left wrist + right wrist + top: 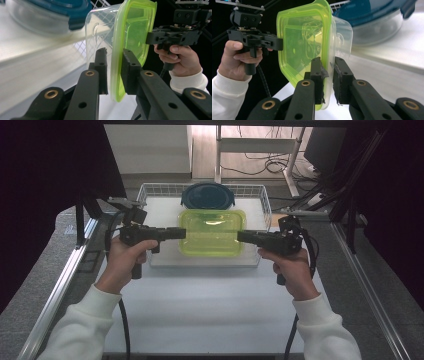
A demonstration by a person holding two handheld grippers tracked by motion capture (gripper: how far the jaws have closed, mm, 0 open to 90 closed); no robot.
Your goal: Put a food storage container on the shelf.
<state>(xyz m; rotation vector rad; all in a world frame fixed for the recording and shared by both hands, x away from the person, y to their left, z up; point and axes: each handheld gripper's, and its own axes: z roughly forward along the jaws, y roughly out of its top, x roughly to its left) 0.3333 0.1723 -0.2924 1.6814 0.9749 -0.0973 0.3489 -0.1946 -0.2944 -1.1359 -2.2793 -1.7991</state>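
A clear rectangular container with a lime-green lid (pixel 212 232) hangs level above the white wire basket (pixel 265 200), held from both short ends. My left gripper (pixel 181 233) is shut on its left rim, and in the left gripper view my jaws (pixel 113 53) pinch the green lid edge (pixel 132 32). My right gripper (pixel 241 236) is shut on the right rim; in the right gripper view its jaws (pixel 327 61) clamp the lid edge and clear wall (pixel 302 42). Each gripper view shows the other hand's gripper across the container (pixel 175 35) (pixel 254 37).
A round clear container with a dark blue lid (pixel 207 196) (pixel 62 12) (pixel 372 12) sits at the back of the basket, just behind the lifted one. The basket stands on a white table (pixel 210 305) with metal rails (pixel 60 285) and dark frames at both sides.
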